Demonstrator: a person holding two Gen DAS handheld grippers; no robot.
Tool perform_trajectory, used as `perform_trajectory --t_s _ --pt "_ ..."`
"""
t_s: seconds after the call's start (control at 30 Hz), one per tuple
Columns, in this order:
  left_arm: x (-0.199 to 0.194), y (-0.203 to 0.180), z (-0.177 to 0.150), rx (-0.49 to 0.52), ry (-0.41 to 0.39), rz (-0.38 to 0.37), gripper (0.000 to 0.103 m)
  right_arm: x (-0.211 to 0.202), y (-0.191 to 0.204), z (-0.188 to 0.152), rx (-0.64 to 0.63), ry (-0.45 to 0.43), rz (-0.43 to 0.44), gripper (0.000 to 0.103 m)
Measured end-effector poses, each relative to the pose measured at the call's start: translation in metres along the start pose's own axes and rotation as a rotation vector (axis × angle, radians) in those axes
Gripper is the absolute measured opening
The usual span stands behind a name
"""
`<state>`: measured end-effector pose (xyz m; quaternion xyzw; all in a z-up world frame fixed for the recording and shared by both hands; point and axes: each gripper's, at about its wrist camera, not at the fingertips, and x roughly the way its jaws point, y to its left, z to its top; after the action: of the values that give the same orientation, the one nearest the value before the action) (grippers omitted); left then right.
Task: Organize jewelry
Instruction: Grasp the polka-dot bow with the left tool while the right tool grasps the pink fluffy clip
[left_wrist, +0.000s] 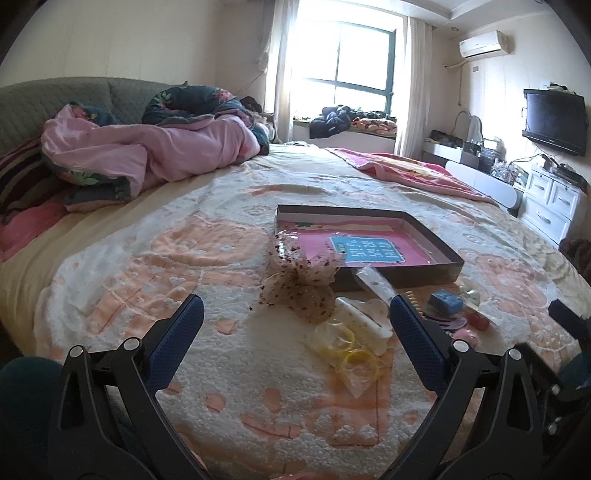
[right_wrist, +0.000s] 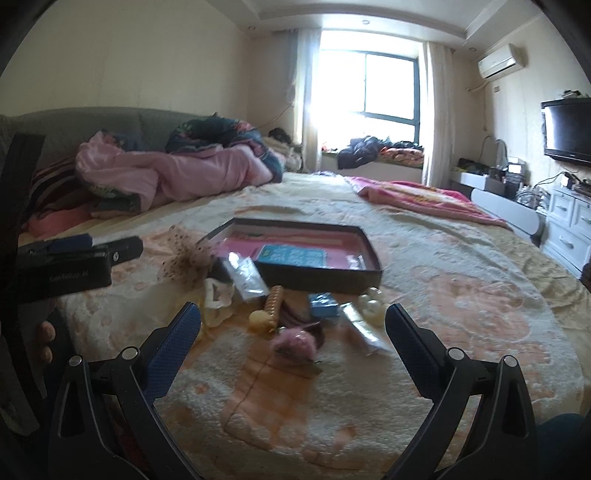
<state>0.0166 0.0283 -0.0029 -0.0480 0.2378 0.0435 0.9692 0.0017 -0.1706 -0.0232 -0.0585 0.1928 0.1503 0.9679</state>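
A shallow dark box (left_wrist: 436, 275) with a pink lining and a blue card lies on the bed (left_wrist: 221, 258). Hair and jewelry pieces lie scattered in front of it: a dotted tulle bow (left_wrist: 303, 280), a white claw clip (left_wrist: 365, 317), yellow bands in a clear bag (left_wrist: 354, 360), a small blue box (left_wrist: 445, 302). The right wrist view shows the box (right_wrist: 321, 275), a pearl clip (right_wrist: 271, 304), a pink fluffy piece (right_wrist: 293, 345), the small blue box (right_wrist: 324, 306) and pearl pieces (right_wrist: 373, 304). My left gripper (left_wrist: 295, 317) and right gripper (right_wrist: 293, 325) are both open, empty, just short of the pile.
A heap of pink and floral quilts (left_wrist: 147, 147) fills the far left of the bed, and a pink blanket (left_wrist: 406, 171) lies at the far right. The left gripper's body (right_wrist: 66, 262) and a hand show at the left of the right wrist view. White drawers (left_wrist: 550, 206) stand right.
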Motion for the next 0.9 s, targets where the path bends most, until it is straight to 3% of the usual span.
perform_trajectory --t_s 0.63,0.9 --pt "0.073 0.033 0.009 -0.092 0.190 0.047 0.092 0.063 0.004 -0.005 -0.045 0.164 0.030 0.096" --pt "0.111 0.039 0.016 -0.129 0.261 0.022 0.092 0.080 -0.001 -0.014 -0.044 0.234 0.031 0.081"
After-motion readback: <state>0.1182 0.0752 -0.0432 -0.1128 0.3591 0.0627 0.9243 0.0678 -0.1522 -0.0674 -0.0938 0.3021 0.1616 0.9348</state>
